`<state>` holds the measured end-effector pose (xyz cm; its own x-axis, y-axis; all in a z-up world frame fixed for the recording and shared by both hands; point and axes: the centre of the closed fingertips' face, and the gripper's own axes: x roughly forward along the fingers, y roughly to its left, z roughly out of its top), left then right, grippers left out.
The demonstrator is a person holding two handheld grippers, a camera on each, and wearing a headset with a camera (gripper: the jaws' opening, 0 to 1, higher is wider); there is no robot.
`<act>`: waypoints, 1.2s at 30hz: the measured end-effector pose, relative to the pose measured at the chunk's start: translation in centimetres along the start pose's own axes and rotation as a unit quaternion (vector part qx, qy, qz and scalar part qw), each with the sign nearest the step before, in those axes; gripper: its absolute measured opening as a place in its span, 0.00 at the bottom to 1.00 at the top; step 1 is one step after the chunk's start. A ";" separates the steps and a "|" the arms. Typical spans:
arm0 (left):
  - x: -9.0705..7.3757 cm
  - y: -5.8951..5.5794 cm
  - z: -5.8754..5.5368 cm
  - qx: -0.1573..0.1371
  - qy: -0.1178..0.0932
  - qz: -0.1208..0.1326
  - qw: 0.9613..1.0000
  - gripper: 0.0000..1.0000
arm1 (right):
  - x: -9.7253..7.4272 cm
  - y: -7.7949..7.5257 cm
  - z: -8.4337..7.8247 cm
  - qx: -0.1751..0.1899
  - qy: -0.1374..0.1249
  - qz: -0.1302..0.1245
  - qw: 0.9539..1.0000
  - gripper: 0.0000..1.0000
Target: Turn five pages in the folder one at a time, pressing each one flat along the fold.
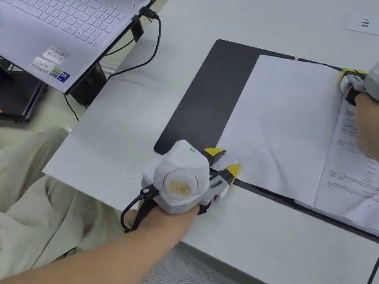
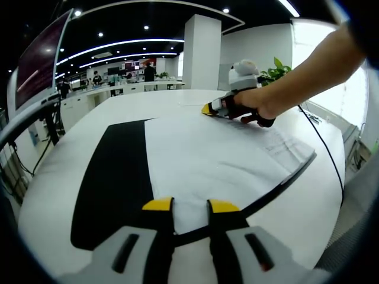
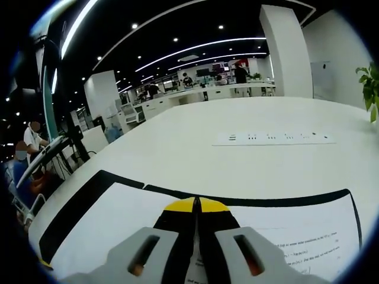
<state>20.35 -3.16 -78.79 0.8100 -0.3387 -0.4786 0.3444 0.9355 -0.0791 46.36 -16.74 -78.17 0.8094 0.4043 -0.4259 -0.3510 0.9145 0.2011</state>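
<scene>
An open folder with a black cover [image 1: 205, 98] lies on the white table. A blank white page [image 1: 281, 122] lies turned over on its left half, and a printed page [image 1: 361, 172] shows on the right. My left gripper [image 1: 223, 162] rests at the near corner of the blank page [image 2: 201, 160], its yellow-tipped jaws slightly apart and holding nothing [image 2: 190, 205]. My right gripper [image 1: 348, 78] sits at the far end of the fold, jaws shut together [image 3: 196, 205], tips down on the paper between the blank page [image 3: 118, 225] and the printed page [image 3: 296, 236].
A white laptop [image 1: 55, 18] stands on a raised stand at the far left, with a black cable [image 1: 150, 43] trailing onto the table. A white power strip [image 1: 373, 24] lies beyond the folder. The table's near edge [image 1: 108, 201] runs just behind my left gripper.
</scene>
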 end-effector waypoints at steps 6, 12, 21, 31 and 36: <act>0.0 -0.1 0.0 0.000 0.001 0.000 1.000 0.21 | -0.8 0.4 -0.1 0.001 -0.001 0.006 1.000 0.00; 0.1 0.0 0.0 0.001 0.001 0.000 1.000 0.21 | -1.1 0.4 -0.6 0.004 -0.001 0.016 1.000 0.00; 0.1 0.0 0.0 0.003 0.001 -0.001 1.000 0.21 | -2.3 1.0 -1.4 0.010 0.000 0.027 1.000 0.00; 0.2 0.1 0.0 0.005 0.001 -0.002 1.000 0.21 | -4.0 2.0 -2.1 0.021 0.004 0.037 0.999 0.00; 0.2 0.2 0.0 0.006 0.002 -0.002 1.000 0.21 | -6.0 3.0 -2.1 0.022 0.005 0.042 0.999 0.00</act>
<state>20.56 -3.07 -78.95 0.8069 -0.3421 -0.4815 0.3531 0.9329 -0.0711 39.47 -16.44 -76.87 0.7732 0.4799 -0.4145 -0.3964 0.8760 0.2748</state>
